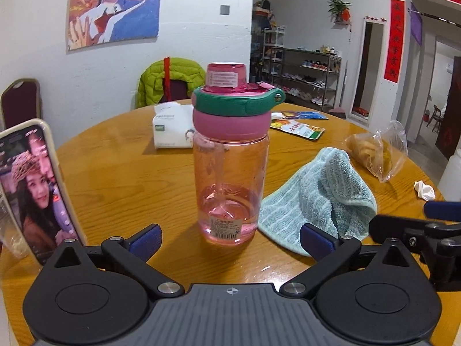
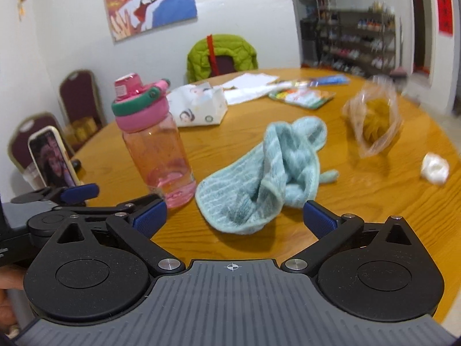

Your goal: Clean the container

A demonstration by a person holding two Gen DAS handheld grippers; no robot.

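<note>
Both claws hang spread and empty, the left gripper [image 1: 230,238] squared to the capped pink bottle [image 1: 230,155], the right gripper [image 2: 234,216] facing the crumpled cloth [image 2: 268,170] just beside it.

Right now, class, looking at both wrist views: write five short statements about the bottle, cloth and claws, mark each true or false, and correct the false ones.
1. The bottle stands upright on the table. True.
2. The bottle's lid is off. False: the pink and green lid is on.
3. The cloth lies crumpled beside the bottle. True.
4. The right claw grips the cloth. False: it is open, holding nothing, with the cloth just ahead of it.
5. The left claw is shut on the bottle. False: it is open, with the bottle ahead between its fingers, untouched.
</note>
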